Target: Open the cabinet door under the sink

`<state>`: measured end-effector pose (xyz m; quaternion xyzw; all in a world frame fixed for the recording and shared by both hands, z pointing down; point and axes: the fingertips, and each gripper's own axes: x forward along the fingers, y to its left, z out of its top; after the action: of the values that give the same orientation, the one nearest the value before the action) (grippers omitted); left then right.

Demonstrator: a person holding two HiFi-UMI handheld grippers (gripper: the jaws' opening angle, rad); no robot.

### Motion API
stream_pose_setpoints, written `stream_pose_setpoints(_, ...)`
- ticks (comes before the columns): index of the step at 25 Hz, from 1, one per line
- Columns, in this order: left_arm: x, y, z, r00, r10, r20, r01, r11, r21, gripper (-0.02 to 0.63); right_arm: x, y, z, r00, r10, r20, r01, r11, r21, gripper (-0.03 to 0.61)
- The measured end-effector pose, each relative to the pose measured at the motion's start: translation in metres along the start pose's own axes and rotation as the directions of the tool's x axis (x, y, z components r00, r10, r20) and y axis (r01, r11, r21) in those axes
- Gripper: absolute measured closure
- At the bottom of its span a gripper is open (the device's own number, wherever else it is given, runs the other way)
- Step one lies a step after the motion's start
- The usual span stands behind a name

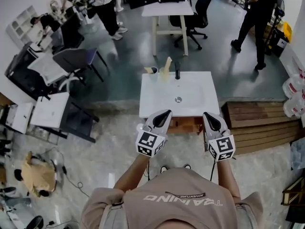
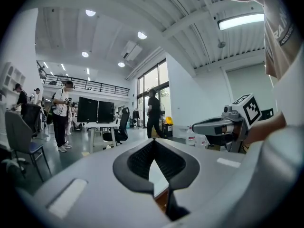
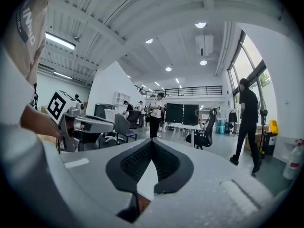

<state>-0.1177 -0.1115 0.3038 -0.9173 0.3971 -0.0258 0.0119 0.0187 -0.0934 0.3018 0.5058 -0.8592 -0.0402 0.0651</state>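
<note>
Just at white sink's point(image 1: 190, 92) front edge, wooden cabinet point(image 1: 187, 125) beneath; stacked planks point(image 1: 259, 122) off right.
Clenched tip to tip, empty: left gripper point(image 1: 165, 112), right gripper point(image 1: 208, 114).

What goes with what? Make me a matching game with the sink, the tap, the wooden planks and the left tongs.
1 sink
2 tap
3 wooden planks
4 left tongs

A shut, holding nothing
B white, drain in the middle
C brown, right of the sink
D black, at the sink's far edge

Pairs: 1-B, 2-D, 3-C, 4-A
</note>
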Motion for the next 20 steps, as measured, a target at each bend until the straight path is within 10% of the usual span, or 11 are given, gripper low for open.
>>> stream_pose_setpoints(20,-0.002,0.001,-0.012,0.999,0.025,-0.032,-0.026,0.999,-0.024,0.595,-0.006,0.001,-0.012,1.000,-0.013,-0.002,0.013,1.000,0.006,0.578)
